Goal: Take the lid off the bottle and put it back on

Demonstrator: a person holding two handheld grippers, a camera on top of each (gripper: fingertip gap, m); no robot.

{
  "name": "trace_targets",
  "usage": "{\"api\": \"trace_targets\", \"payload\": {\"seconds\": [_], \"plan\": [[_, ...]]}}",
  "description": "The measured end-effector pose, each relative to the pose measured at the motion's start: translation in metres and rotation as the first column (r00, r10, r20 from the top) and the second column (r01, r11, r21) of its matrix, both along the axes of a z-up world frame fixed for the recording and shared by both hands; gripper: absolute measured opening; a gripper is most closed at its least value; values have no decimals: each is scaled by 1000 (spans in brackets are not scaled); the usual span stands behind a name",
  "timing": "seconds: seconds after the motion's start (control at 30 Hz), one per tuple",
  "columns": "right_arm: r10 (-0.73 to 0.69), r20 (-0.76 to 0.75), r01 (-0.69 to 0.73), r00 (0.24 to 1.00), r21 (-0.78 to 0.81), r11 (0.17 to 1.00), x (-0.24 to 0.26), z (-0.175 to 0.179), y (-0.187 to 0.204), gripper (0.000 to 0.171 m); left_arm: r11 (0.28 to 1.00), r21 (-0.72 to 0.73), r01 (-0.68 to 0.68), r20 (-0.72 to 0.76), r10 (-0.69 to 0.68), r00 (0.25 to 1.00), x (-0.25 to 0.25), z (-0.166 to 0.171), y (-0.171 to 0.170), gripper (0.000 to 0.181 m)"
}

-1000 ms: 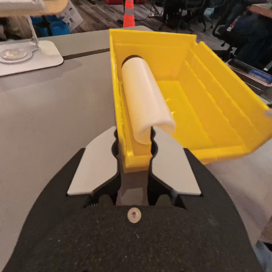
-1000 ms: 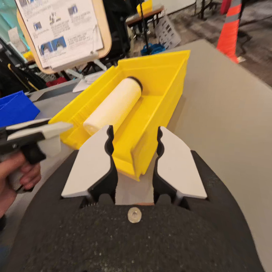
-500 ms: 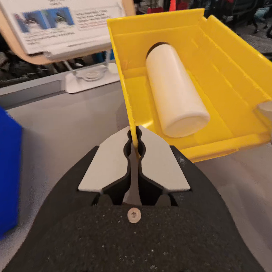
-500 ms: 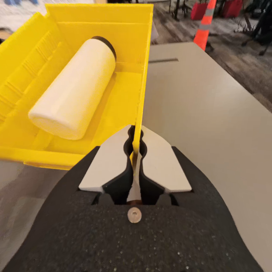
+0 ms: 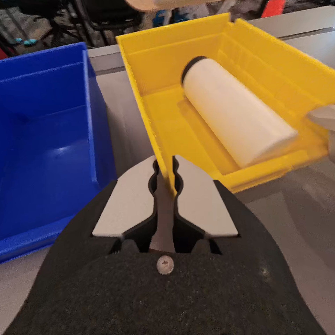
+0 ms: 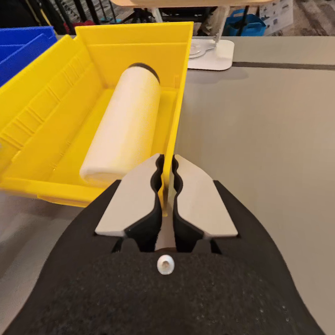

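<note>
Bin [image 5: 181, 45] position has changed since half a second ago: the yellow bin now sits just beside the blue bin [image 5: 45, 126], which fills the left of my left wrist view, where earlier only a blue edge showed. My left gripper [image 5: 164, 159] is nearly closed on the bin's left side wall, as before, though the gap looks slightly wider now. My right gripper [image 6: 168, 156] is clamped on the right side wall, unchanged. The cream bottle [image 6: 125, 123] lies on its side inside the yellow bin, its black lid [image 6: 145, 68] on and pointing at the far wall. It has rolled toward the right wall and now rests just left of my right gripper's fingers, well right of my left gripper. Grey table [image 6: 262, 136] lies beneath, with a white stand base [image 6: 213, 54] beyond the bin.
</note>
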State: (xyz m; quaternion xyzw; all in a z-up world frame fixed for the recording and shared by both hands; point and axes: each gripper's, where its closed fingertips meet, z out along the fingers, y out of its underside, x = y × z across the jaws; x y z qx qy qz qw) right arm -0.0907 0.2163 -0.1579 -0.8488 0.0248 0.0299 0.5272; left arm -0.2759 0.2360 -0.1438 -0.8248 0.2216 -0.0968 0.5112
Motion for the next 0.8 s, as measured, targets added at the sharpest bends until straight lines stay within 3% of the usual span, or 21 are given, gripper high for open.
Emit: {"api": "trace_targets", "payload": {"seconds": [0.1, 0.2, 0.27, 0.33, 0.4, 0.47, 0.53, 0.57, 0.6, 0.63, 0.8], "plan": [[143, -18, -143, 990, -18, 990, -8, 3, -10, 18, 995, -44, 89, 130, -82, 988, -2, 22, -36, 60], [195, -3, -195, 981, 28, 980, 7, 21, -42, 33, 998, 5, 64, 264, -63, 963, -52, 64, -66, 59], [253, 27, -255, 967, 114, 960, 9, 41, -61, 33, 994, -2, -106, 216, 104, 971, -127, 64, -56, 57], [322, 82, -332, 943, 171, 928, -1, 57, -72, 33, 967, -43, -251, 104, 254, 961, -203, 43, -32, 59], [389, 102, -402, 915, 164, 901, -25, 63, -73, 34, 944, -139, -298, 65, 309, 949, -247, 16, -4, 65], [488, 84, -495, 869, 127, 860, -65, 60, -76, 35, 937, -203, -283, 114, 309, 944, -260, 0, 24, 63], [560, 57, -562, 827, 120, 818, -107, 53, -81, 36, 944, -206, -257, 138, 288, 948, -260, -7, 46, 50], [592, 36, -592, 805, 115, 798, -127, 46, -85, 35, 943, -206, -260, 109, 286, 952, -262, -13, 54, 38], [621, 11, -619, 784, 95, 779, -147, 38, -88, 36, 943, -210, -259, 78, 281, 957, -263, -20, 57, 14], [641, -11, -639, 767, 65, 766, -165, 29, -91, 37, 943, -213, -255, 79, 277, 958, -262, -23, 56, 4], [588, -34, -588, 808, 0, 809, -228, 13, -73, 48, 924, -200, -325, 22, 336, 942, -267, -24, 12, 2]]}}
